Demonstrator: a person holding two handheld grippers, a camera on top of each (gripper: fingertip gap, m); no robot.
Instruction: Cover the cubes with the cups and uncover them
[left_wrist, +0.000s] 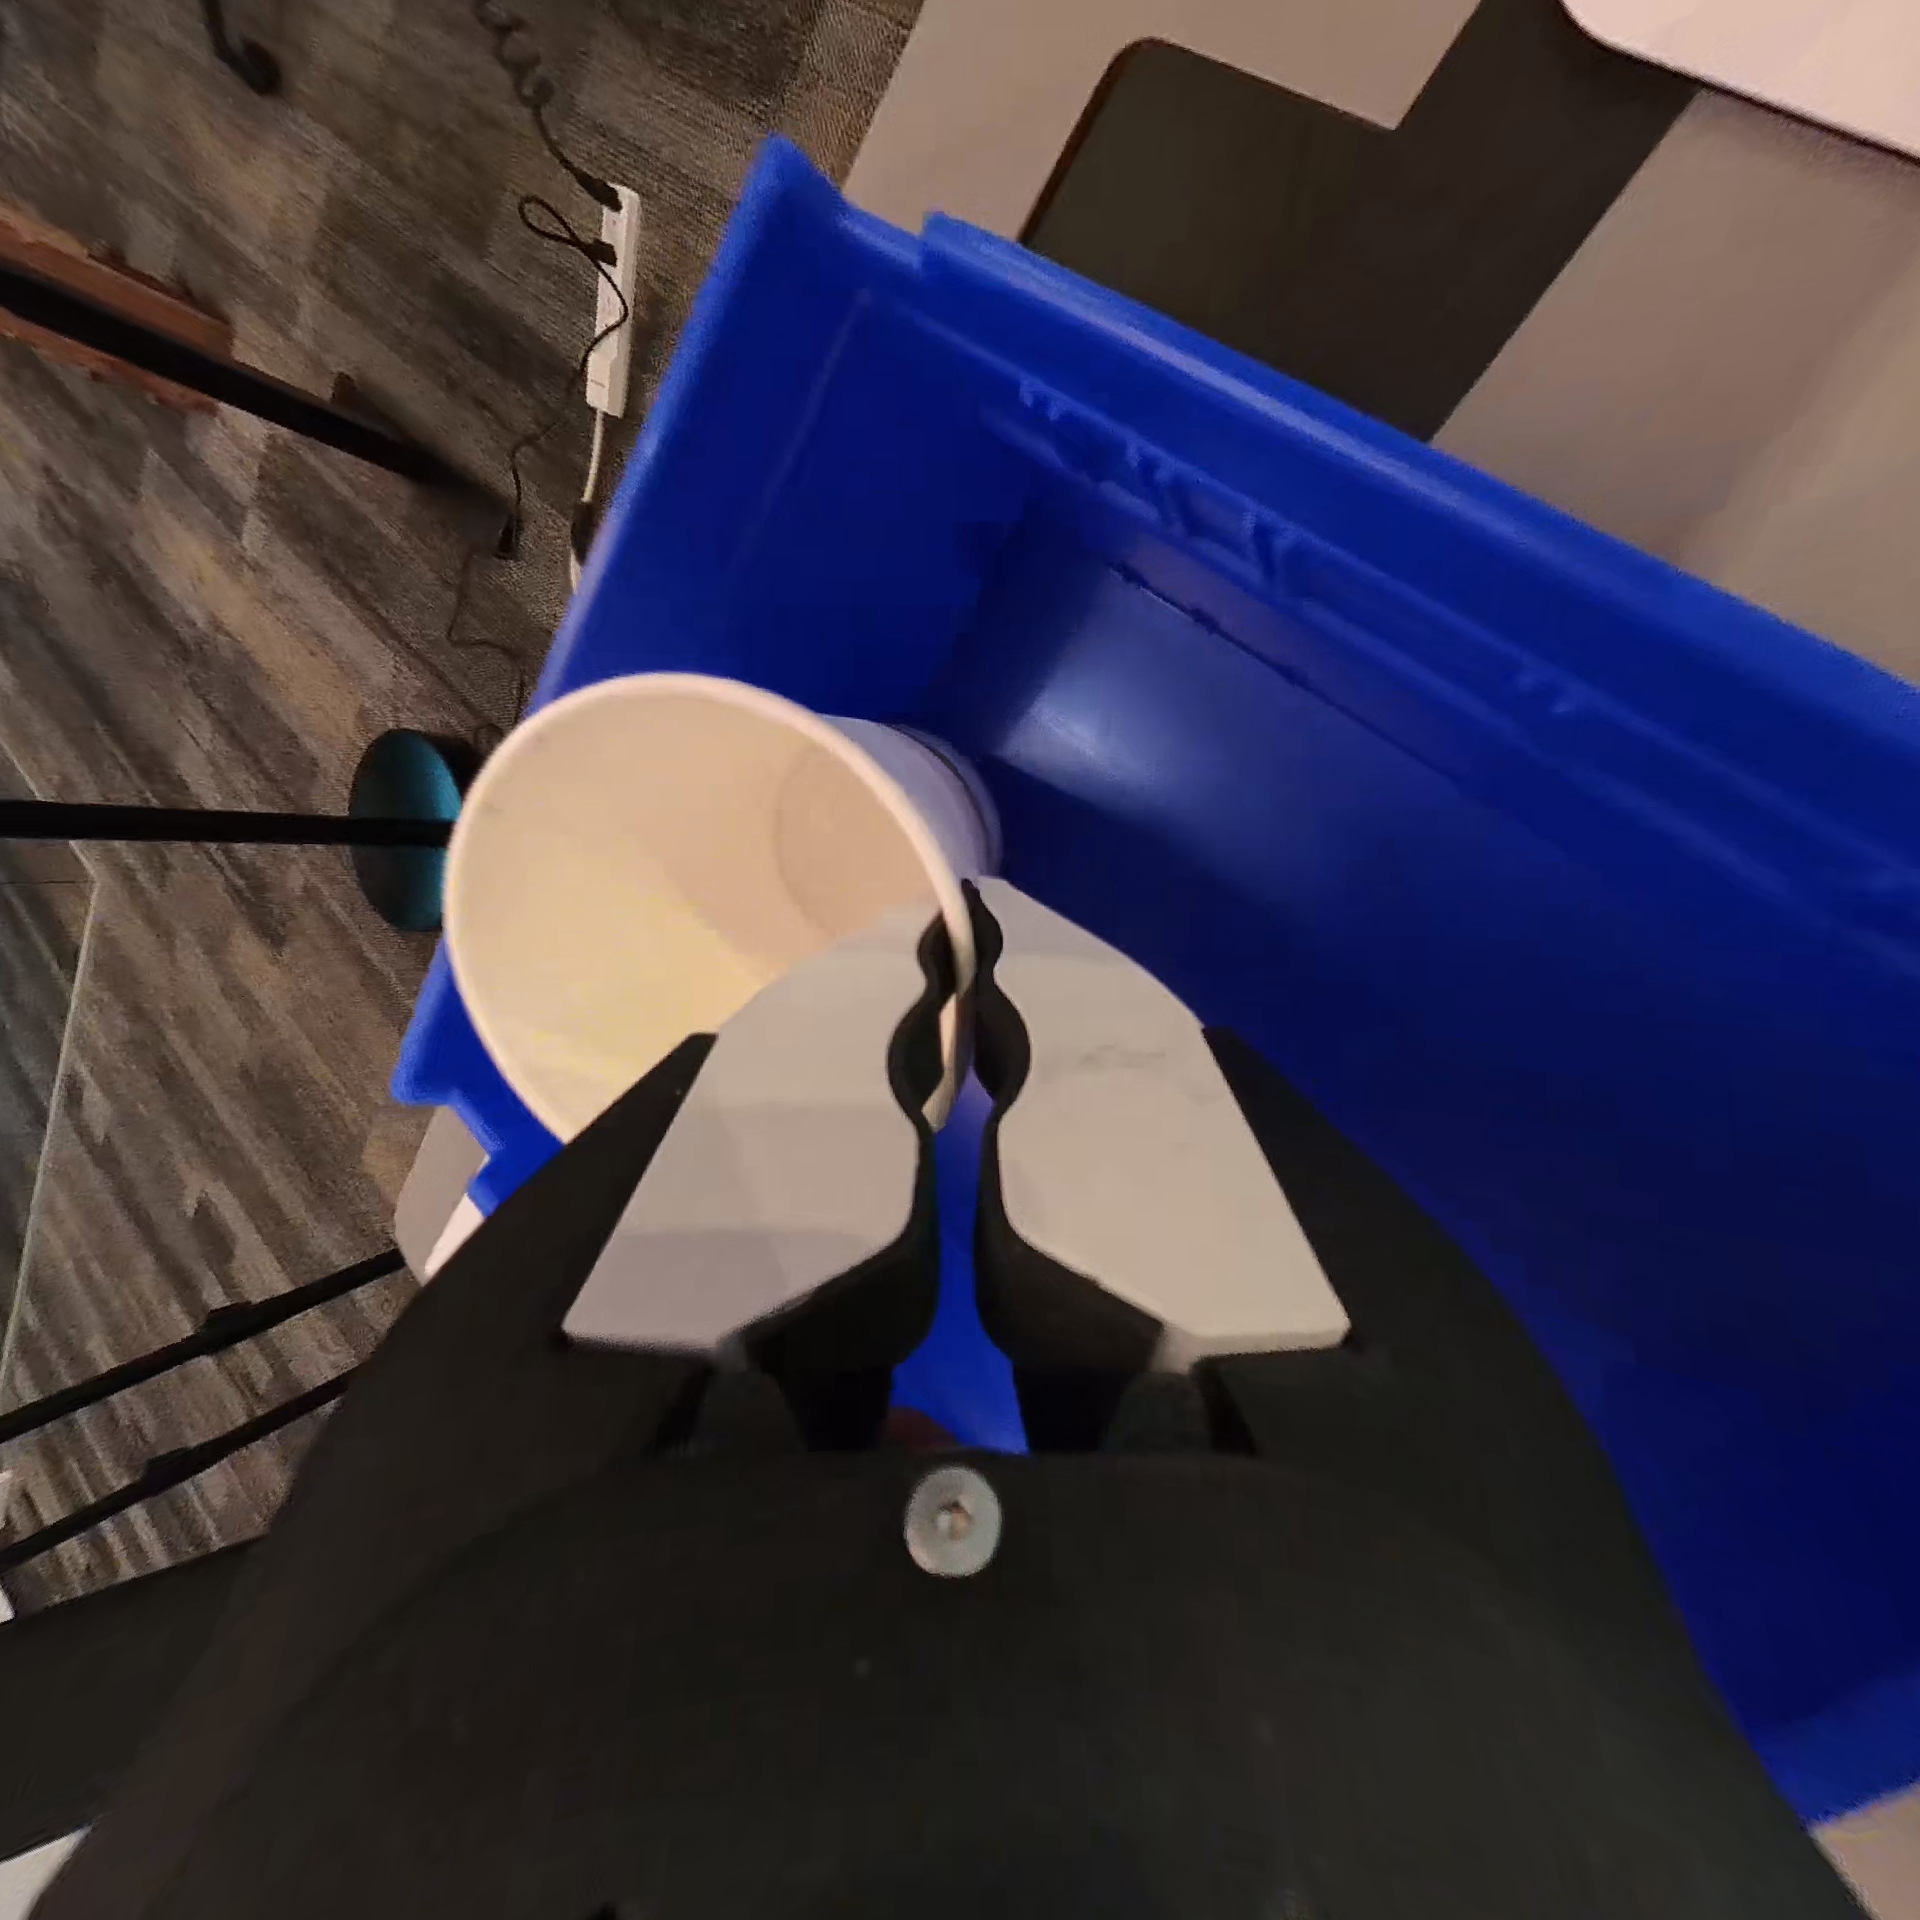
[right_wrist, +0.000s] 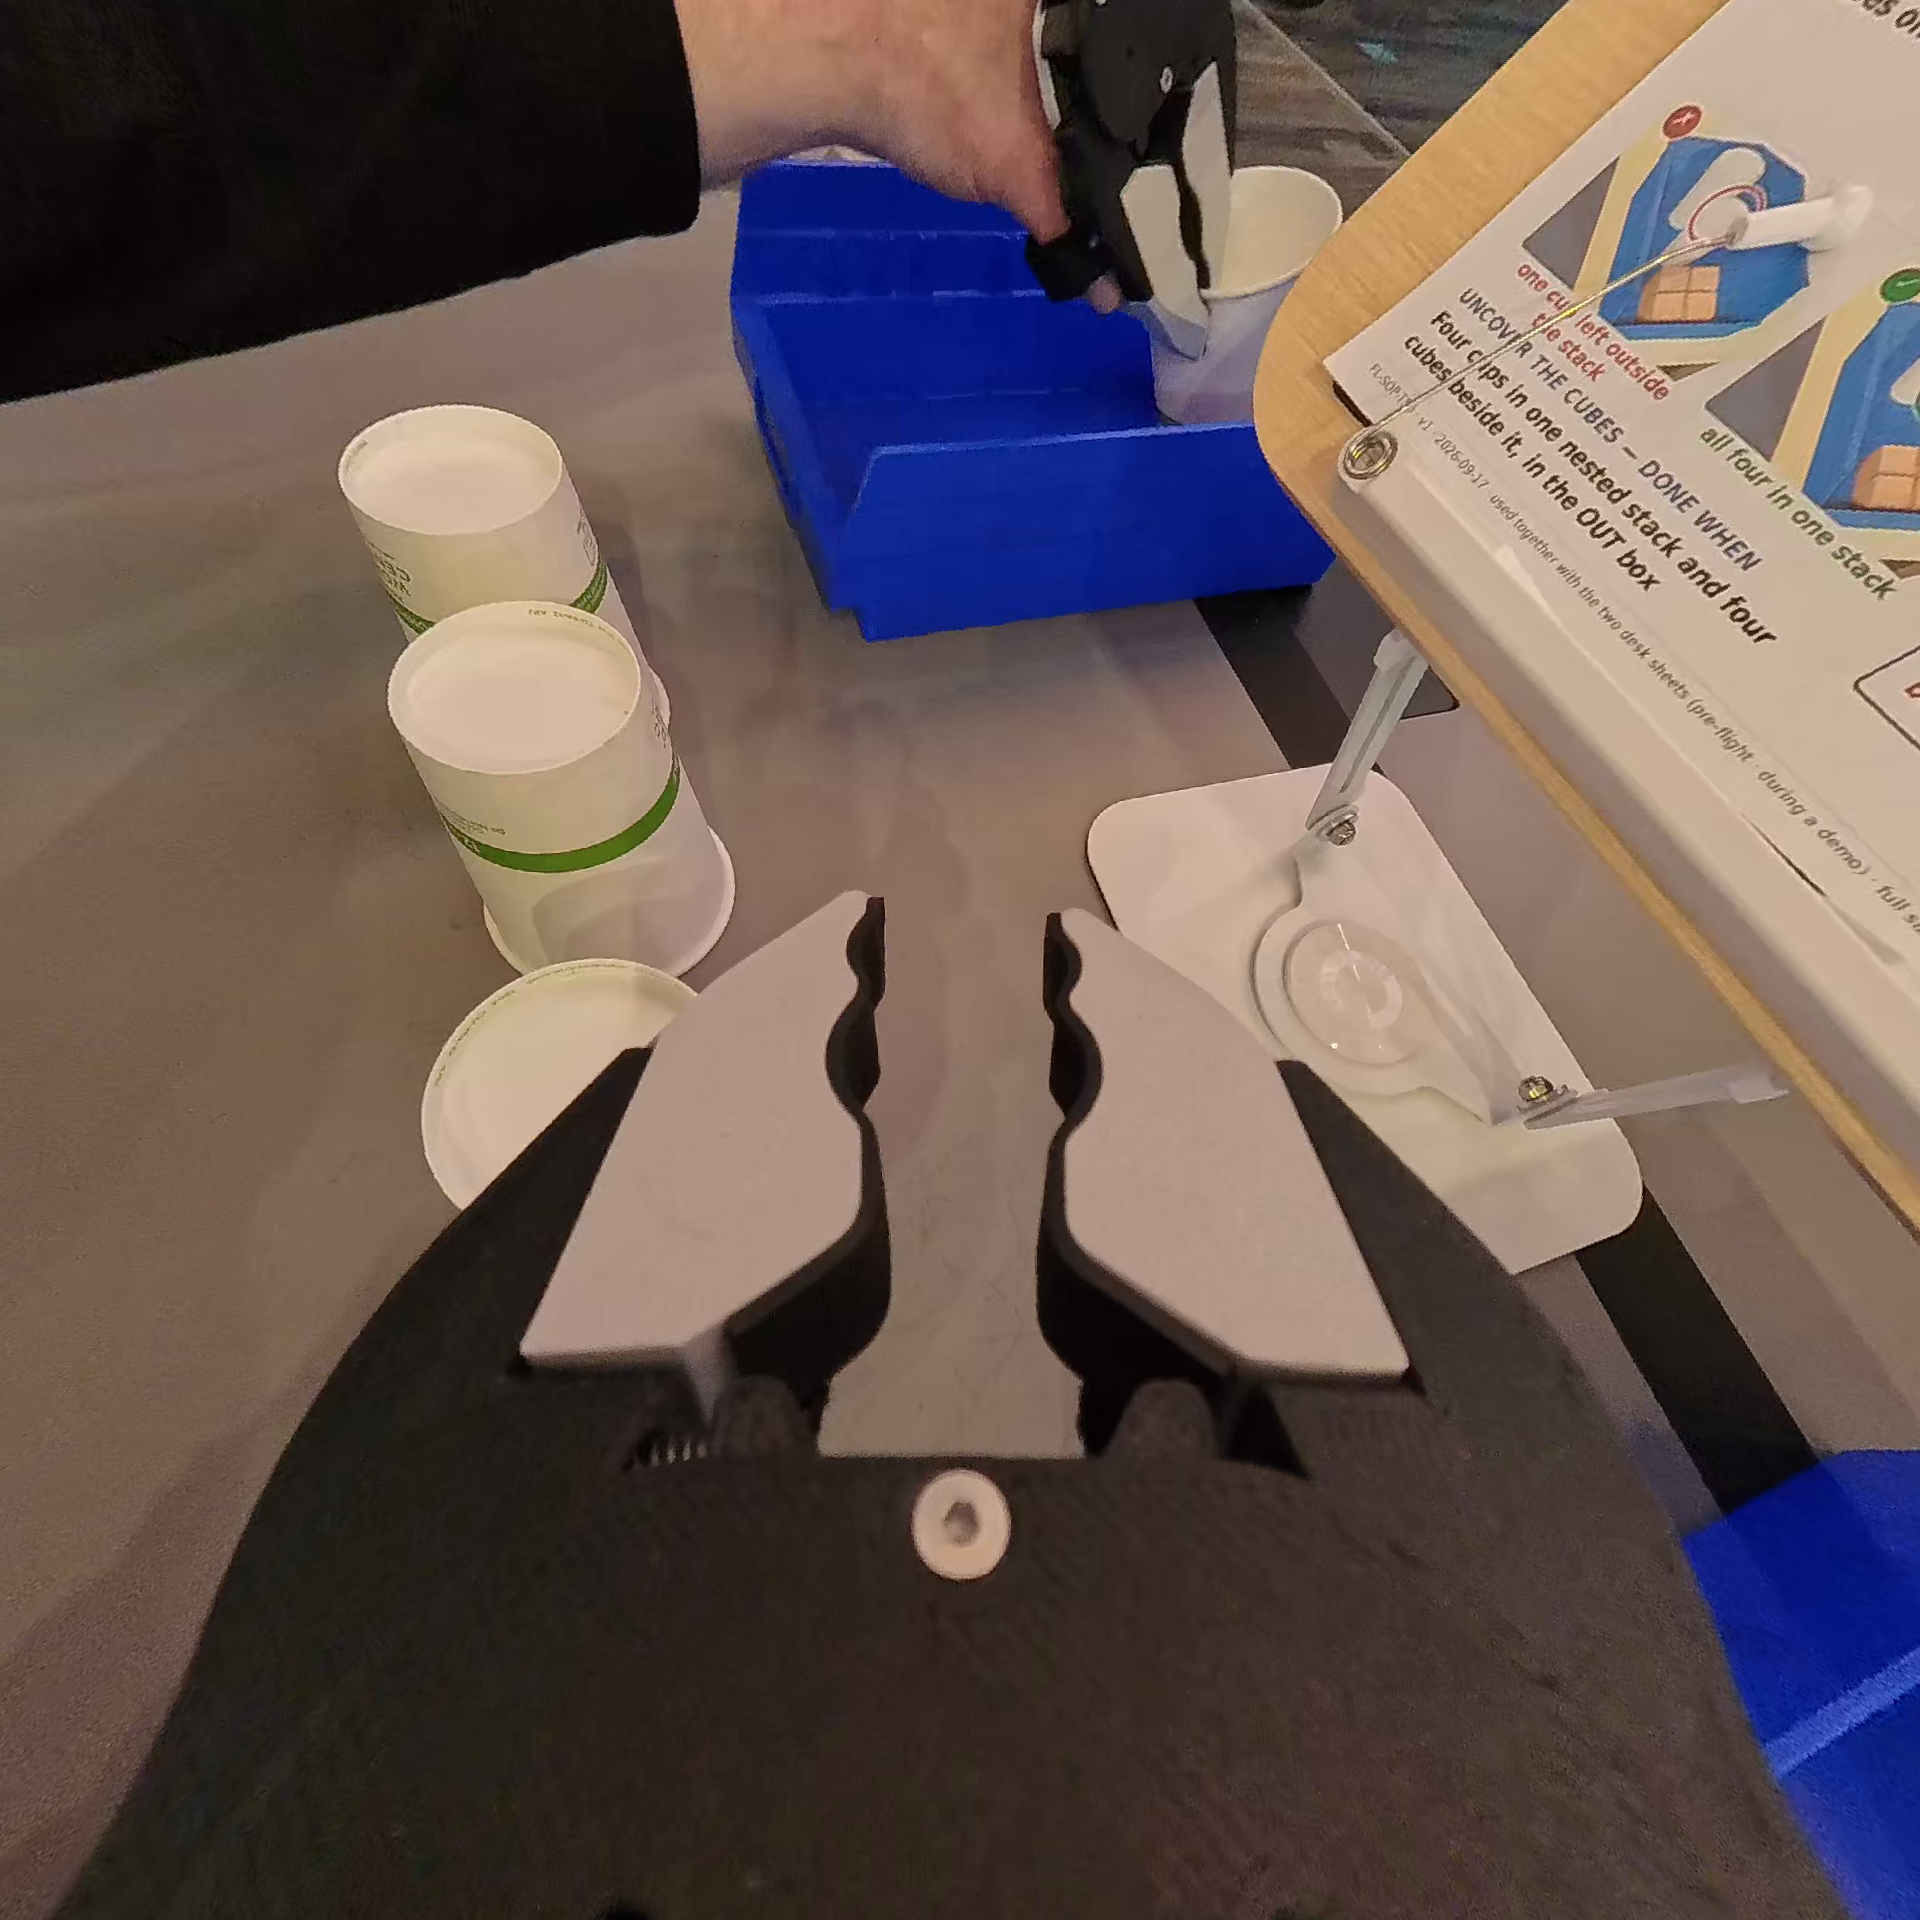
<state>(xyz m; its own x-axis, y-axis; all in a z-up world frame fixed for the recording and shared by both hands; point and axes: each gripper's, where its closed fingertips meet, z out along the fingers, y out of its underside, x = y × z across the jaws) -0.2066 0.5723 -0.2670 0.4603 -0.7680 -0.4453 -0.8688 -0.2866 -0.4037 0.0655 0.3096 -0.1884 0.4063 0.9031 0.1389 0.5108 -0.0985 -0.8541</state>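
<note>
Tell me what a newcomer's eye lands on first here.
First, the bright blue bin at the table's far side, where the left gripper pinches a white paper cup by its rim. Then three upturned cups lined up beside the open, empty right gripper.

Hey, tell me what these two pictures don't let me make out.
- Cubes: none visible; upside-down cups would hide any beneath.
- Third cup, right wrist view: body behind right gripper.
- Blue bin floor, left wrist view: partly behind left gripper and its held cup.

Office (carpet (left_wrist: 208, 520), power strip (left_wrist: 613, 301))
</note>
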